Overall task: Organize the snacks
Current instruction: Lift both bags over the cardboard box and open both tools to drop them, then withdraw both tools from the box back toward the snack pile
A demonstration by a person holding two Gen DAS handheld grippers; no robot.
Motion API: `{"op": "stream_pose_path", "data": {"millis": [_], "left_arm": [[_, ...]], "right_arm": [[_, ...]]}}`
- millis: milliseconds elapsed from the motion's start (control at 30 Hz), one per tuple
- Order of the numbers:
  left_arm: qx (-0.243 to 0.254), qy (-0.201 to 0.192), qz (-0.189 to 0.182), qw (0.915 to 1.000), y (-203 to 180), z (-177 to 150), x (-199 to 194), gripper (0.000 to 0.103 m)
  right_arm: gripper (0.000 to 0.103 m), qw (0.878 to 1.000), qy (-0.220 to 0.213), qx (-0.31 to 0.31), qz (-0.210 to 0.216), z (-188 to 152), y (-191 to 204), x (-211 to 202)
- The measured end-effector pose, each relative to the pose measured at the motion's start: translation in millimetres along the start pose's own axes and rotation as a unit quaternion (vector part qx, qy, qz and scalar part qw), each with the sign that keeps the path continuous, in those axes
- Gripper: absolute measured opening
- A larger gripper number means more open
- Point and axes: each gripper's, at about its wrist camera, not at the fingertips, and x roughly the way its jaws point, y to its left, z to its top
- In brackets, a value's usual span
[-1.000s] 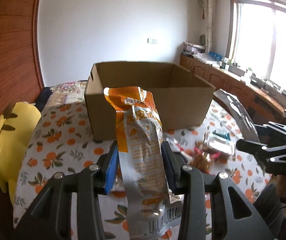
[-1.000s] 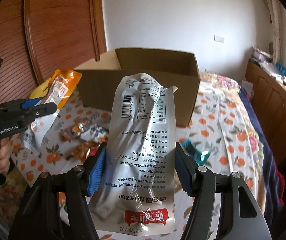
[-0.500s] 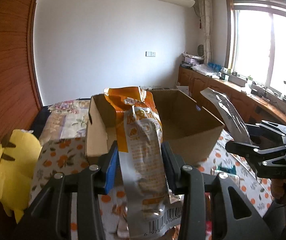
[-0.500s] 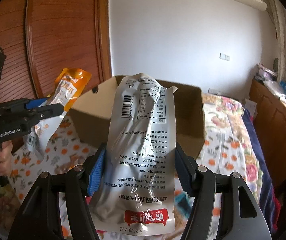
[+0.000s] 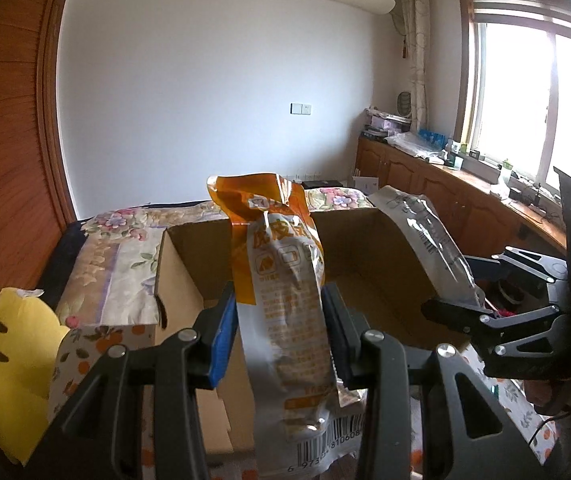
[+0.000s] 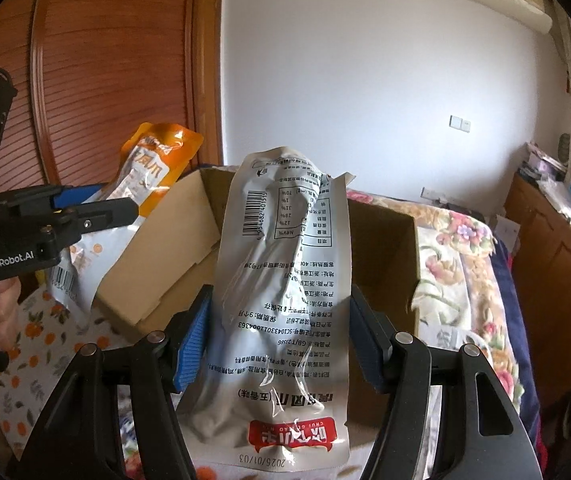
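My left gripper (image 5: 281, 332) is shut on an orange-and-silver snack pack (image 5: 281, 280) and holds it upright over the near edge of an open cardboard box (image 5: 369, 248). My right gripper (image 6: 277, 336) is shut on a silver snack pack (image 6: 281, 280) with a barcode and a red label, also held upright over the box (image 6: 381, 248). The right gripper and its silver pack (image 5: 429, 244) show at the right of the left wrist view, over the box's right wall. The left gripper (image 6: 97, 210) and orange pack (image 6: 149, 164) show at the left of the right wrist view.
The box stands on a bed with an orange-print cloth (image 6: 41, 332). A yellow plush toy (image 5: 5, 364) lies at the left. A wooden wardrobe (image 6: 105, 60) is behind. Wooden cabinets (image 5: 437, 184) run under the window at the right.
Both grippers have risen and moved forward with their packs, from in front of the box to above its opening. The loose snacks on the cloth have dropped out of view.
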Motion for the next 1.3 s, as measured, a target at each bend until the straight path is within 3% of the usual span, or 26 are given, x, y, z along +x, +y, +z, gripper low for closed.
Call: {"op": "stream_pose_path", "data": {"millis": [267,567,1067,1300], "left_arm": [[0.000,0.019,0.002,0.9998,1,-1,35,0.039],[0.005,0.035,0.013,0.9993,-3,-7,55,0.040],[0.017,0.027,0.045,0.9984,-8,-6,45,0.048],[0.023,0.020,0.054,0.9981,-12,-6,26,0.048]], "right_arm": [[0.065,1.000,0.016,-0.004,0.002,5,-9,28],[0.066,0.999,0.028,-0.012,-0.031,1,-4,40],[0.065,0.999,0.038,-0.012,-0.034,0,0,42],[0.064,0.999,0.022,0.004,-0.028,1,-1,18]]}}
